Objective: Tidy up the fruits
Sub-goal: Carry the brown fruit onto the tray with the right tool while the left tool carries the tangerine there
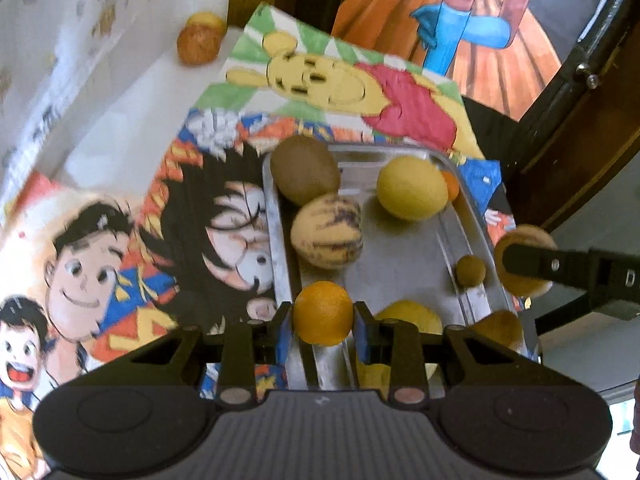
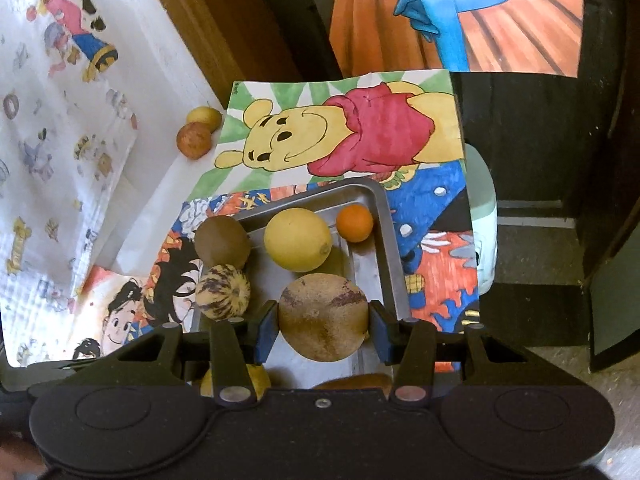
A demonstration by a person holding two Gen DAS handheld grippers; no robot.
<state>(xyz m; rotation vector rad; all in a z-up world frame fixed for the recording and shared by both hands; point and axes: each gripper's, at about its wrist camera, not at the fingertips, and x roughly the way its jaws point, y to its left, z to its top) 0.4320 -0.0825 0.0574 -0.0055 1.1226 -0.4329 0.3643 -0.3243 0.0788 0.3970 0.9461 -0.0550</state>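
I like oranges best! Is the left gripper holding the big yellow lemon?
No, the left gripper is shut on an orange, while the yellow lemon sits untouched farther back in the metal tray.

Fruits sitting in and around the shallow metal tray (image 2: pixel 390 240)

Inside it, the big yellow lemon (image 2: pixel 298 239) is lying between the brown kiwi (image 2: pixel 222 242) and small orange mandarin (image 2: pixel 354 223); two round fruits (image 2: pixel 198 132) are resting well beyond the tray.

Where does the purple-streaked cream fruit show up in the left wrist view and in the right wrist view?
Left wrist view: the purple-streaked cream fruit lies left of centre in the metal tray, just below the kiwi.
Right wrist view: the same fruit sits at the tray's left edge, left of centre, again just below the kiwi.
Shared landmark: the large yellow lemon in the tray, to the right of the kiwi in both views.
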